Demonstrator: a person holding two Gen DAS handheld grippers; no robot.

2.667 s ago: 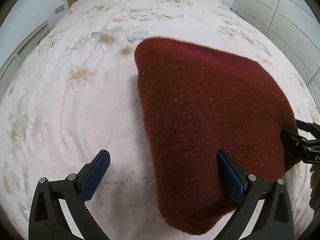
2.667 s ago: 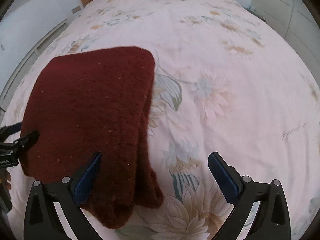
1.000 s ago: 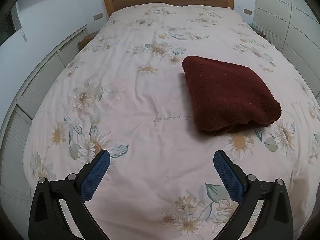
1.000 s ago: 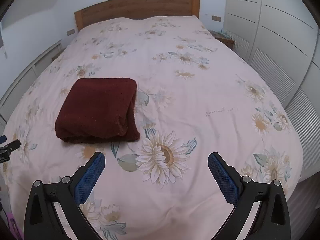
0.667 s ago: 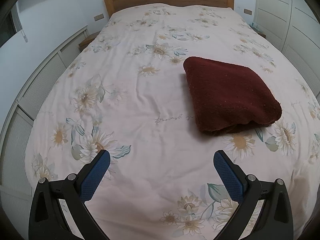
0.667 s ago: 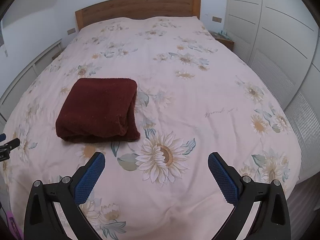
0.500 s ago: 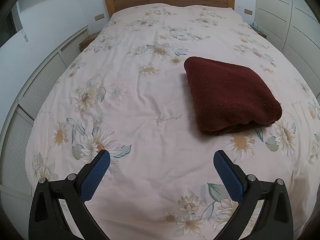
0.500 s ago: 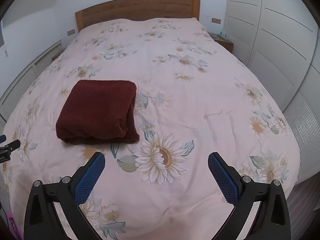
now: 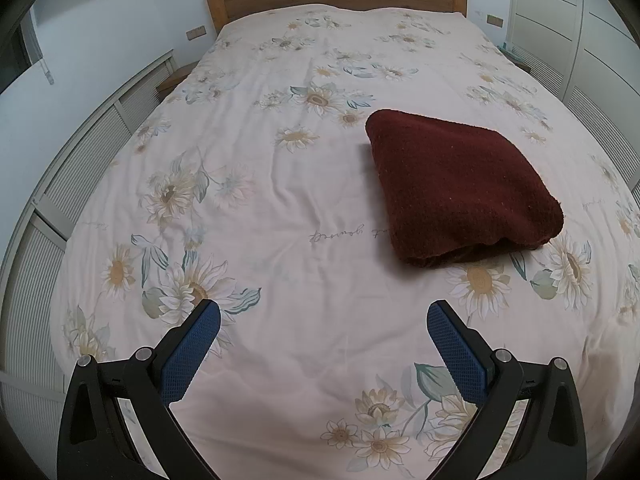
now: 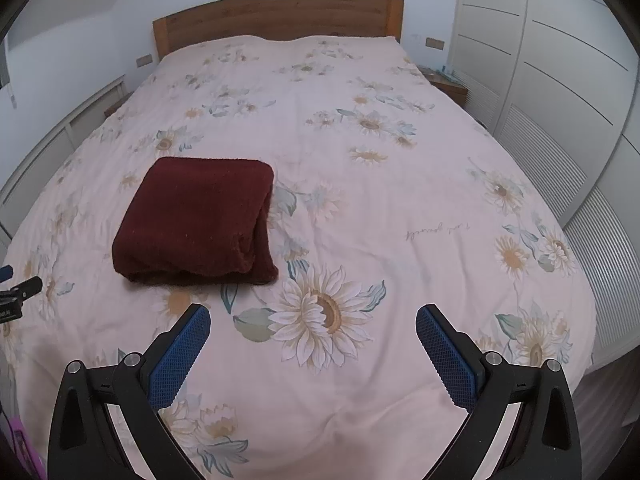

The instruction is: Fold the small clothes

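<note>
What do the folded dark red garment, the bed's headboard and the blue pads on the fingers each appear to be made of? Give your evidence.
Folded dark red garment: probably knitted wool or fleece; fuzzy, matte surface with pale flecks.
Headboard: wood or wood veneer; brown with visible grain, low sheen.
Blue pads: likely rubber or soft plastic; a fine grid texture, matte.

Left claw [image 9: 323, 336] spread wide, holding nothing. Right claw [image 10: 313, 332] likewise wide apart, holding nothing.
</note>
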